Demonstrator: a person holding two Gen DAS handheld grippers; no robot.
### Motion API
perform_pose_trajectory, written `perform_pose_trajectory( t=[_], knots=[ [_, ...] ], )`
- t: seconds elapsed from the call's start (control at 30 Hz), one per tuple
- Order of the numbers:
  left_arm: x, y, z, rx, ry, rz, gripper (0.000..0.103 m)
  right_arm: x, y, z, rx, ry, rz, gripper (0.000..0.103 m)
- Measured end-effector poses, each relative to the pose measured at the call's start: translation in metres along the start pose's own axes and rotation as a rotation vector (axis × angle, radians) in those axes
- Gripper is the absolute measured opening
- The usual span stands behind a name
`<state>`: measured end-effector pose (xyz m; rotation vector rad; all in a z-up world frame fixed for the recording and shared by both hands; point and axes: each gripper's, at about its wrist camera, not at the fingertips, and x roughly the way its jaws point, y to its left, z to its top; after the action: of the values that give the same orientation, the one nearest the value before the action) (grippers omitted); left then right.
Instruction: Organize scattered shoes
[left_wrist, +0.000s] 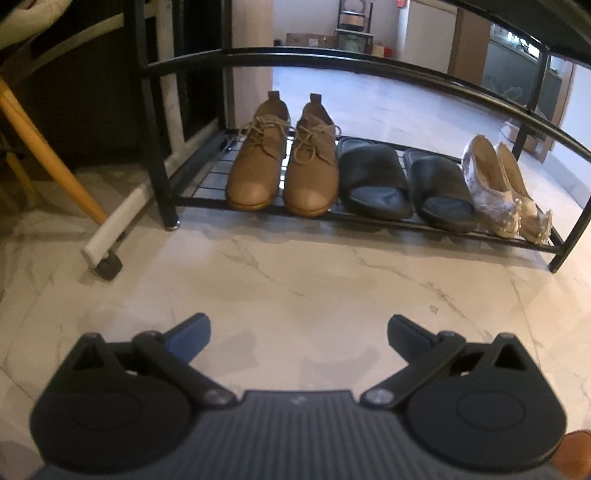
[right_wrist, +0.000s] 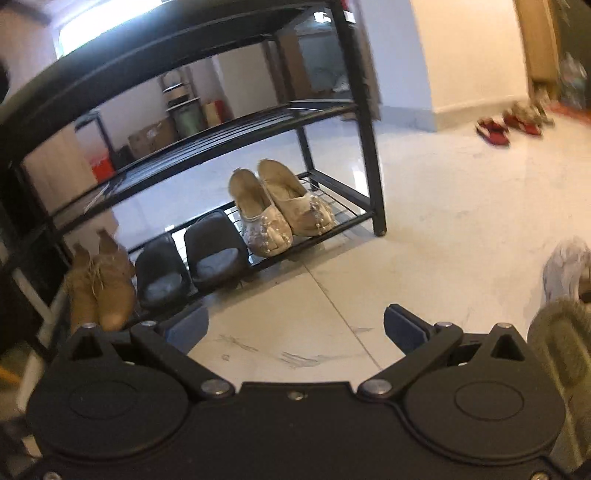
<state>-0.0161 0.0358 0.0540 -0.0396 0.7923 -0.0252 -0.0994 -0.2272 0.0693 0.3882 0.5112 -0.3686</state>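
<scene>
Three pairs stand side by side on the bottom shelf of a black metal shoe rack (left_wrist: 258, 205) (right_wrist: 347, 218): tan lace-up shoes (left_wrist: 282, 162) (right_wrist: 99, 288), black slides (left_wrist: 402, 184) (right_wrist: 192, 262), and cream beaded flats (left_wrist: 506, 188) (right_wrist: 280, 206). My left gripper (left_wrist: 298, 334) is open above bare floor in front of the rack, holding nothing. My right gripper (right_wrist: 295, 328) is also open and empty, off the rack's right front. A white shoe (right_wrist: 565, 273) and a grey fuzzy slipper (right_wrist: 561, 343) lie on the floor at the right edge.
Marble floor tiles (left_wrist: 295, 273) spread before the rack. A wooden chair leg (left_wrist: 48, 155) and a white bar on a black foot (left_wrist: 110, 236) stand left of it. Red slippers (right_wrist: 506, 125) lie far off by the wall. The rack's middle shelf (right_wrist: 221, 136) holds nothing visible.
</scene>
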Motion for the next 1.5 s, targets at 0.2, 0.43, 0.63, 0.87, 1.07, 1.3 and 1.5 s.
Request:
perform_pose_trajectory(
  t=[0.2,0.43,0.63,0.87,1.07,1.3,1.5],
  knots=[
    [0.0,0.004,0.0,-0.006,-0.001,0.009,0.102,0.0,0.017,-0.006,-0.126,-0.035,0.017,0.103],
    [-0.005,0.002,-0.005,0.011,0.007,-0.008,0.102,0.021,0.022,-0.016,-0.164,0.114,0.039,0.103],
    [-0.015,0.002,-0.011,-0.01,0.002,0.007,0.102,0.042,0.039,-0.028,-0.248,0.228,0.103,0.103],
    [-0.007,-0.006,-0.012,0.03,0.027,0.066,0.102,0.069,0.052,-0.022,-0.333,0.206,0.102,0.103],
    [0.008,-0.001,-0.01,-0.031,0.083,0.04,0.102,0.073,0.036,-0.02,-0.175,0.269,0.138,0.103],
    [0.018,-0.01,-0.013,-0.006,0.114,0.045,0.102,0.074,0.052,-0.031,-0.28,0.282,0.166,0.103],
    [0.017,-0.02,-0.016,0.038,0.099,0.052,0.102,0.08,0.049,-0.03,-0.258,0.305,0.139,0.103]
  ],
)
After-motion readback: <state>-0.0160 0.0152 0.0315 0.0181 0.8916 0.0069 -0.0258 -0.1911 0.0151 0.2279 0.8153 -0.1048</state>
